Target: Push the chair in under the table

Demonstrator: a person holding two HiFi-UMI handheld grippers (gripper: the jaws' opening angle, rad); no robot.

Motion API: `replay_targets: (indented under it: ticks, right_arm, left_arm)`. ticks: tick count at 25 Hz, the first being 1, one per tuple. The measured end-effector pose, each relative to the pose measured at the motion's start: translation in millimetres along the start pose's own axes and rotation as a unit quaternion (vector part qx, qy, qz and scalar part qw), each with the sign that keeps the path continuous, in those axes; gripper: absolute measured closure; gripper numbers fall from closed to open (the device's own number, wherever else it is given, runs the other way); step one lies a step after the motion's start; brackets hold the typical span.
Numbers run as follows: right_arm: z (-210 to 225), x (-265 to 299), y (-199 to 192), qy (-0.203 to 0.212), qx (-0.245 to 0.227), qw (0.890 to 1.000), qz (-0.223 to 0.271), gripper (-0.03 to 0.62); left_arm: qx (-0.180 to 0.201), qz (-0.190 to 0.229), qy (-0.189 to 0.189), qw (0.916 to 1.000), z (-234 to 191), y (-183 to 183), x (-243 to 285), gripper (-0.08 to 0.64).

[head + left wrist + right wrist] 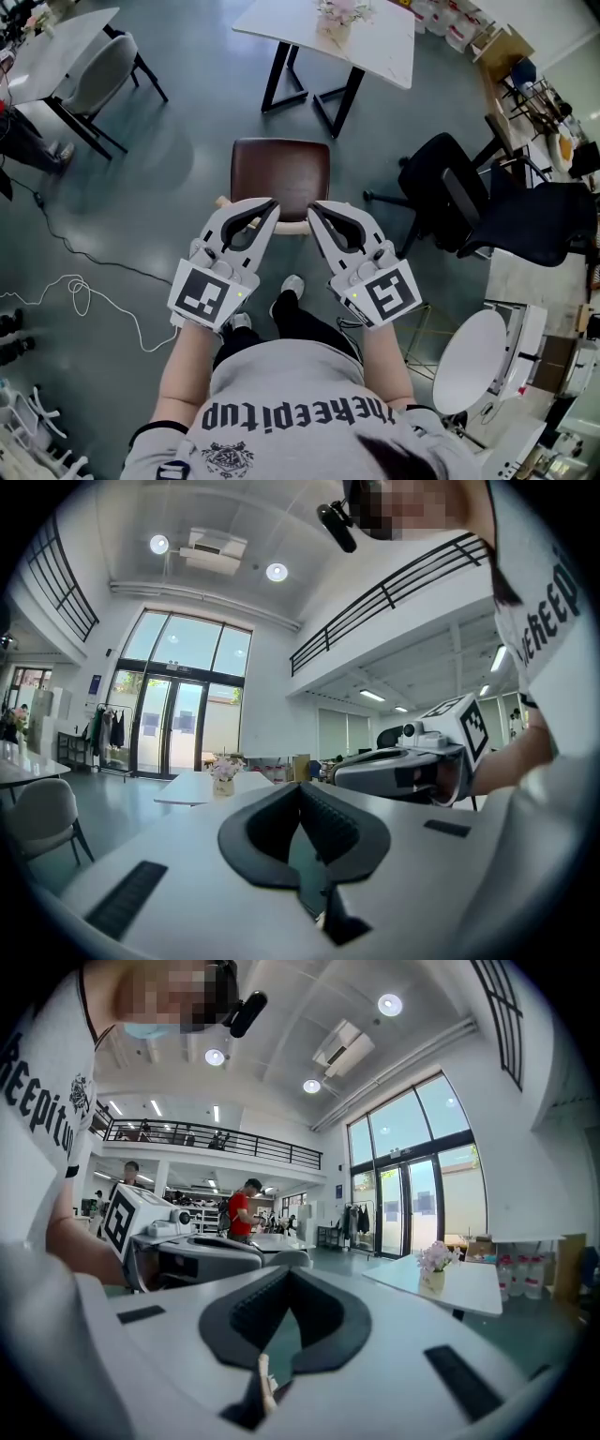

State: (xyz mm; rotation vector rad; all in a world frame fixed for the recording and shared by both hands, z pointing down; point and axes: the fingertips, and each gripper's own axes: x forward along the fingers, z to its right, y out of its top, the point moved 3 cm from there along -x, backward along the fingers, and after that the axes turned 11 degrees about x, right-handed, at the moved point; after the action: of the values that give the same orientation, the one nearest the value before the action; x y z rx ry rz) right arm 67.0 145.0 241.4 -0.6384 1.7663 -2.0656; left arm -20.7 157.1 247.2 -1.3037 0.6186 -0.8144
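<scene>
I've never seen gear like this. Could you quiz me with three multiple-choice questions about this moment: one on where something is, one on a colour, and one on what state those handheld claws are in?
1. Where is the chair relative to the white table?
A. Tucked under it
B. Out on the floor, apart from it
C. Lying on top of it

2. What colour is the chair's seat?
A. Blue
B. White
C. Dark brown

3. How do the jaws of the left gripper and the right gripper stand?
A. Both shut, with nothing between them
B. Both wide open
C. Both clamped on a cup

Answers:
1 B: in the head view, floor shows between the seat and the table.
2 C: seen from above, the seat is dark brown.
3 A: each gripper view shows its jaws closed together and holding nothing.
</scene>
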Motion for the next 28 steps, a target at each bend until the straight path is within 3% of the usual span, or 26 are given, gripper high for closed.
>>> replay_targets:
  ticks: [18,28]
  right_arm:
    - [54.6,19.7,-4.8,0.07,0.0,0.997,-0.016,0.581]
    - [71.4,16.3,-22.4,0.088,0.005,0.996,-0.027,0.58]
  left_arm:
    - [0.002,-0.025,0.058,0.998,-12.7,-10.5,44.8,0.545]
    - [0.016,-0.042,0.058,0.9973,-1.3,-20.9,61.1,0.545]
